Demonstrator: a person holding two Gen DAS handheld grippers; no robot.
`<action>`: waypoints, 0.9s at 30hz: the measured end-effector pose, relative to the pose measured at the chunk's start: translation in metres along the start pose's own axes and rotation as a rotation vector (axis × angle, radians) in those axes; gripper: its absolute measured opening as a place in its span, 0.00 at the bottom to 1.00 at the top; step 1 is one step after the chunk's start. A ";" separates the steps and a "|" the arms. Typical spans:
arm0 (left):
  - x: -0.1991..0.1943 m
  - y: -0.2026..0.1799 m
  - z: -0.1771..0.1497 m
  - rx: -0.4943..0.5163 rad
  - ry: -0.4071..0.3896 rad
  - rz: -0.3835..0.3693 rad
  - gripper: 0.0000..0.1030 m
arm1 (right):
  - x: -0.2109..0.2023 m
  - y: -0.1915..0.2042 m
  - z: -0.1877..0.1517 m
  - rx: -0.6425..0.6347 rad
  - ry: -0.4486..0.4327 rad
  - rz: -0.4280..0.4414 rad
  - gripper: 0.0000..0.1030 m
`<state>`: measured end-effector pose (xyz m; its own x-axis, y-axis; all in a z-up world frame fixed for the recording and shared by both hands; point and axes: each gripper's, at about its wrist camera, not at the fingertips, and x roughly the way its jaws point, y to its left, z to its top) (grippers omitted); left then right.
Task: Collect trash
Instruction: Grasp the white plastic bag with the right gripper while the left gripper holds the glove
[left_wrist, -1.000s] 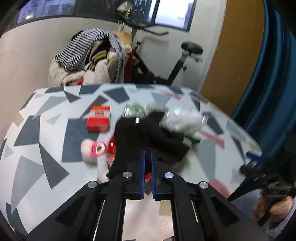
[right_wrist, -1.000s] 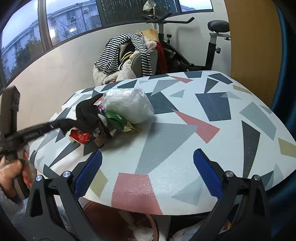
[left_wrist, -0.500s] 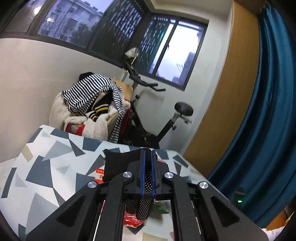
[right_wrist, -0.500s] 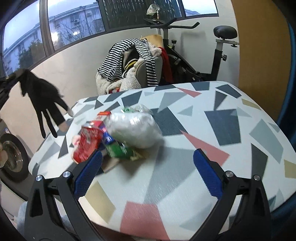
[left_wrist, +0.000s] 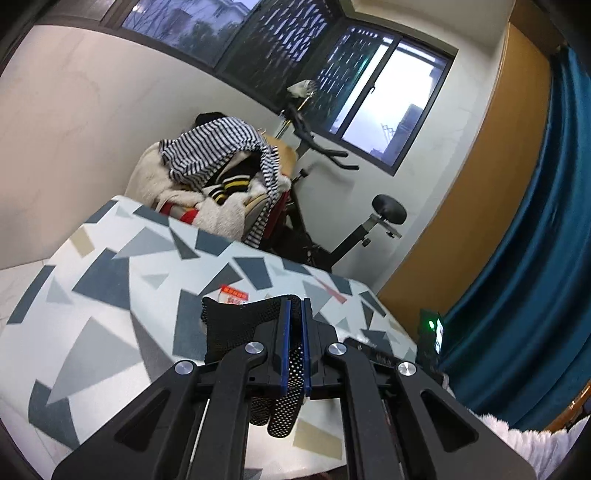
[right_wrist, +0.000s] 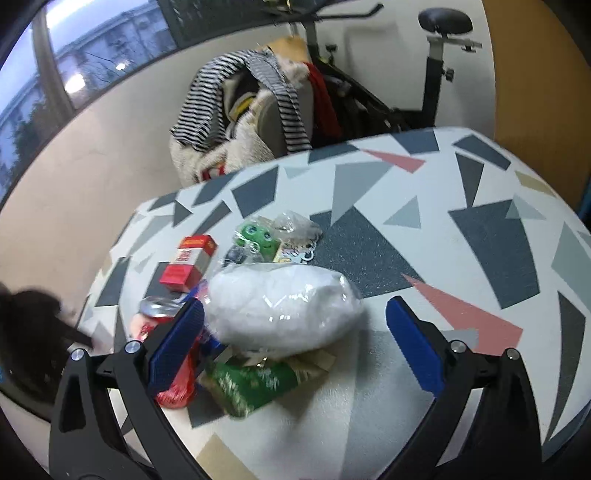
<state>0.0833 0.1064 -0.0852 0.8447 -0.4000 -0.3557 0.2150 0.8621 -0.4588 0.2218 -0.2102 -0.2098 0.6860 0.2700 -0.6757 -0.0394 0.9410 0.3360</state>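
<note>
- Black dotted glove (left_wrist: 236, 325) is pinched between the closed blue pads of the left hand-held gripper (left_wrist: 294, 343), raised above the patterned bench (left_wrist: 110, 295).
- Right hand-held gripper (right_wrist: 295, 339) is spread wide, its pads flanking a white plastic bag (right_wrist: 284, 306).
- Trash lies together on the bench: bag, green packet (right_wrist: 255, 384), red can (right_wrist: 173, 380), red box (right_wrist: 190, 262).

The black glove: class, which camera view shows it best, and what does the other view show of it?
The left wrist view: the black glove hangs clamped in the left tongs, its dotted palm sharp. The right wrist view shows only a dark blur at its left edge.
</note>
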 end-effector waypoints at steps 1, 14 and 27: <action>-0.001 0.001 -0.004 0.000 0.005 0.001 0.06 | 0.005 -0.001 0.001 0.028 0.016 0.024 0.94; -0.014 -0.015 -0.014 0.030 0.007 -0.032 0.06 | -0.032 -0.003 0.009 -0.008 -0.097 0.124 0.57; -0.035 -0.051 -0.036 0.074 0.033 -0.067 0.06 | -0.120 0.003 -0.022 -0.129 -0.168 0.122 0.56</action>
<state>0.0250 0.0657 -0.0788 0.8111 -0.4660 -0.3535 0.3069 0.8535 -0.4211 0.1238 -0.2353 -0.1420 0.7813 0.3555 -0.5131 -0.2141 0.9247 0.3147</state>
